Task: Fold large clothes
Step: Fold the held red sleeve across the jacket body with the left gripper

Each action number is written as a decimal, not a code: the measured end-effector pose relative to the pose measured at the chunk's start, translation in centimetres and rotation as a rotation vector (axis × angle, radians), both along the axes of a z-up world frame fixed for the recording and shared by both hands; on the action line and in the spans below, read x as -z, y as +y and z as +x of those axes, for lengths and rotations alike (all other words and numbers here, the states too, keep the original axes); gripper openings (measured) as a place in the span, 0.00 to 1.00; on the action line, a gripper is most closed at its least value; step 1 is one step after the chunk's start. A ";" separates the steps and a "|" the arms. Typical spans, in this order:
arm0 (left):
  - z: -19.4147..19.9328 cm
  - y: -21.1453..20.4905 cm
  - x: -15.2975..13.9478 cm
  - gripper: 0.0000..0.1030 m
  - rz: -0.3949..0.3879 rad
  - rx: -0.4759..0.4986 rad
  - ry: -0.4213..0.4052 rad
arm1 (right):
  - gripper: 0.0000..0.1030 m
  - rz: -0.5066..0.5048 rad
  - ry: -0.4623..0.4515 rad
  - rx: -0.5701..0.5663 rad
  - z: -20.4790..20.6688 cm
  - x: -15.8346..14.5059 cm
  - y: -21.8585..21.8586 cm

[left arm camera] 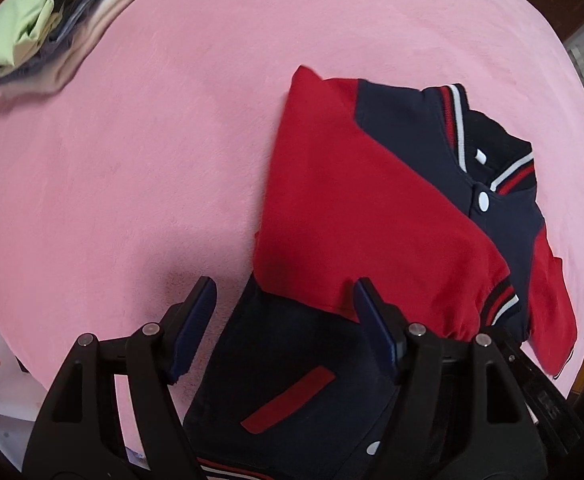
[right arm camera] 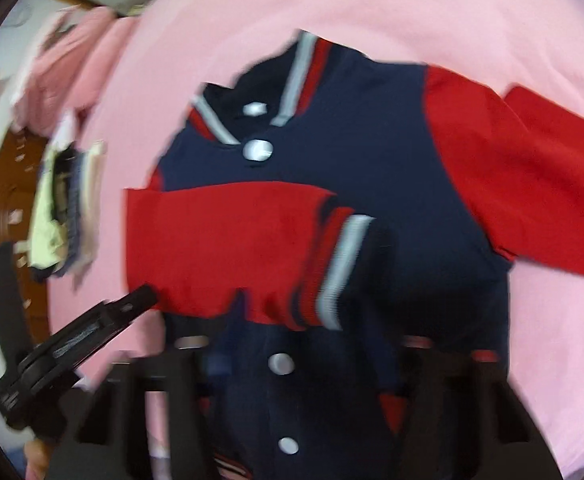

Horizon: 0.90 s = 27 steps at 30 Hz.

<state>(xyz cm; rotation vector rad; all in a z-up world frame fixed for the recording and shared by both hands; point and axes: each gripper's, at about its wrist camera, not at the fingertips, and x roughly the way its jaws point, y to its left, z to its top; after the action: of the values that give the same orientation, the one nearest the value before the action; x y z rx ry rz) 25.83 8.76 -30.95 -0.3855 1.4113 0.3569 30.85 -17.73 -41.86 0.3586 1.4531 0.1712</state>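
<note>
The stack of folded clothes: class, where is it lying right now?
In the left wrist view the stack of folded clothes lies at the far upper left of the pink blanket, well apart from the jacket.

No writing, brand, number or sign can be read in either view. The jacket ahead of the left claw carries only plain white snaps and striped trim, with no legible label. Embossed marks on the black tool body at the lower right of the left wrist view are too small to make out.
</note>
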 end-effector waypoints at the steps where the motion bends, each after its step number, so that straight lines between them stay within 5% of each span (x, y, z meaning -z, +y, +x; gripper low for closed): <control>1: 0.2 -0.1 0.4 0.66 -0.002 -0.001 0.000 | 0.13 -0.060 0.006 0.005 0.1 0.3 -0.1; 16: 0.8 0.2 1.6 0.66 -0.013 0.016 0.007 | 0.05 -0.108 -0.381 -0.064 1.2 -7.3 -2.8; 21: 0.5 1.1 2.3 0.66 -0.002 0.025 0.039 | 0.05 -0.224 -0.348 -0.012 1.0 -6.8 -5.3; 24: 0.1 1.9 2.4 0.66 0.013 0.033 0.028 | 0.17 -0.269 -0.268 -0.018 1.6 -5.6 -6.4; 25: 0.1 2.1 2.7 0.66 0.010 0.040 0.018 | 0.29 -0.263 -0.258 -0.006 1.5 -5.5 -6.8; 27: 0.1 2.3 2.2 0.66 -0.013 0.065 -0.012 | 0.34 -0.231 -0.291 0.037 0.8 -6.3 -7.7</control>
<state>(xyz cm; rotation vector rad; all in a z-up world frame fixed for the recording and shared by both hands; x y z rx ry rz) 25.93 11.08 -33.18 -0.3509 1.4115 0.2925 31.69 -25.45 -35.60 0.1636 1.1629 0.0225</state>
